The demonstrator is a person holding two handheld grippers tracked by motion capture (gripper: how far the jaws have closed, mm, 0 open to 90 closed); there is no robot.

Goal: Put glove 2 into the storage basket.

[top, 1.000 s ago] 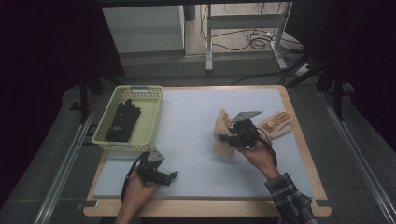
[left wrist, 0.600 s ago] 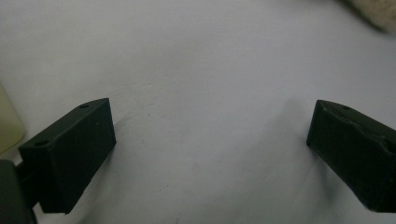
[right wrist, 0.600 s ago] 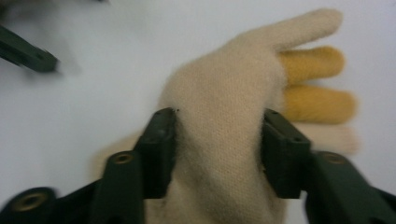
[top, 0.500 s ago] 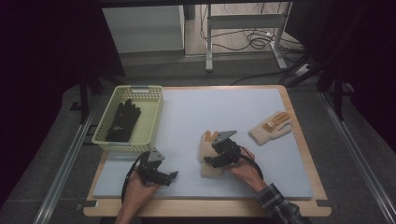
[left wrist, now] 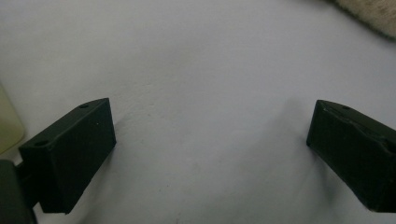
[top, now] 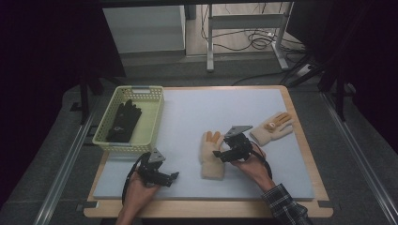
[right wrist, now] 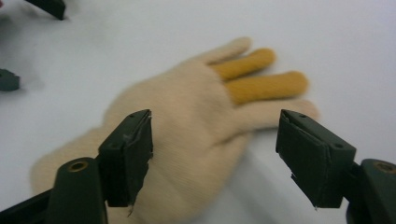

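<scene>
Change since earlier frame: right hand-held gripper has carried the cream glove off the far-right area, away from its mate, toward the near middle of the bench; its jaws have just been opening, and the glove now lies flat on the white mat.
Bench layout: yellow basket sits far-left of both grippers, holding a black glove; second cream glove lies beyond and to the right of the right hand-held gripper, well apart from the first.
Task item position: cream glove lies directly below and ahead of the right hand-held gripper, cuff nearest the person, orange fingers pointing away.
Long axis: runs near to far across the bench, roughly in line with the right gripper's view.
Right hand-held gripper state: jaws apart, straddling the palm; pads appear clear of the fabric, so judged released rather than gripped.
Left hand-held gripper state: jaws wide apart over bare mat, nothing between them.
Nearer hand: right, touching distance; left gripper stands near the cuff side, with the glove off to its right.
Judgement: next move turns on regripping along that axis.
</scene>
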